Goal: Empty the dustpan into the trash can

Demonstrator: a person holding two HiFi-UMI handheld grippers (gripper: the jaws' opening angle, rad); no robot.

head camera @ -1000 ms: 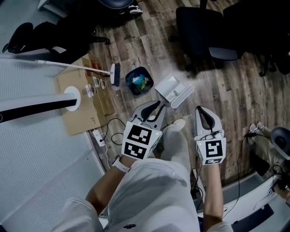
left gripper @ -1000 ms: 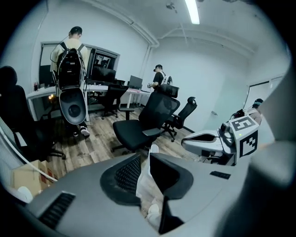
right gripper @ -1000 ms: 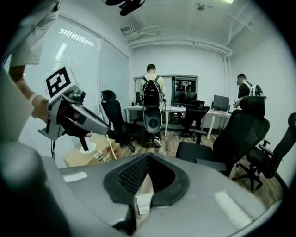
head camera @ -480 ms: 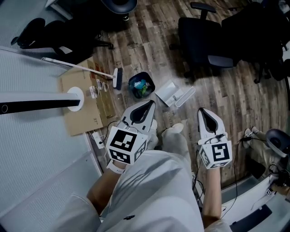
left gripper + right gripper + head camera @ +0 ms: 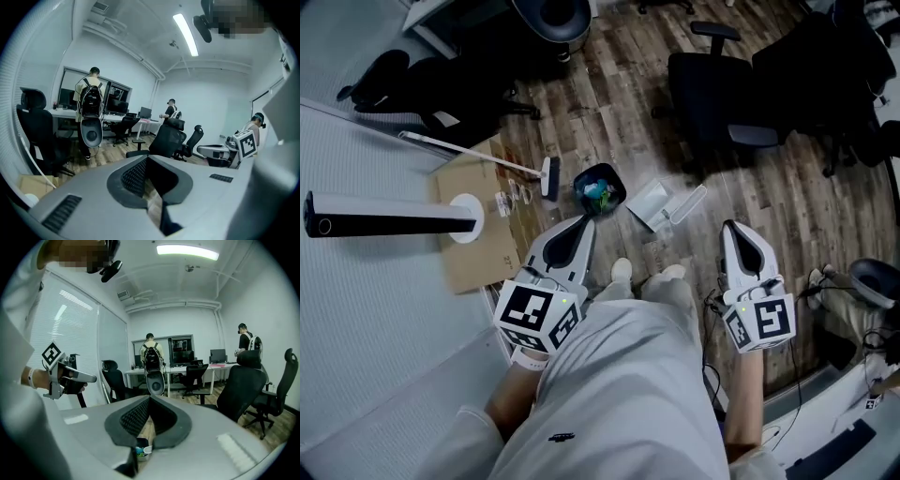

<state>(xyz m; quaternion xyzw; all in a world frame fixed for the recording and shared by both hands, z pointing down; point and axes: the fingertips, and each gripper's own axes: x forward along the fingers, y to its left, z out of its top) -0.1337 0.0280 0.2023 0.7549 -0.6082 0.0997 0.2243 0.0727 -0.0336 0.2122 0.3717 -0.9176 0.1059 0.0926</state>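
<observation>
**Both grippers shut and empty, dustpan on the floor ahead**

The room is an office with a wood-plank floor point(image 5: 787, 206), pale walls, ceiling strip lights and a row of desks with monitors at the far side. A dark office chair point(image 5: 712, 84) stands beyond the work spot, and a flat sheet of cardboard point(image 5: 478, 248) lies at the left.

The trash can point(image 5: 600, 187), dark and holding coloured rubbish, stands on the floor. The white dustpan point(image 5: 654, 202) lies on the floor just beside it, to its right. A broom point(image 5: 548, 178) with a white handle lies on the can's other side.

The dustpan is ahead of both grippers and well apart from them. The left gripper point(image 5: 581, 225) has its jaws pressed together on nothing. The right gripper point(image 5: 733, 230) likewise has its jaws closed, with only floor and the can seen past them.

By count there are one dustpan, one trash can, one broom and two grippers. The left gripper view shows three people in the background.
</observation>
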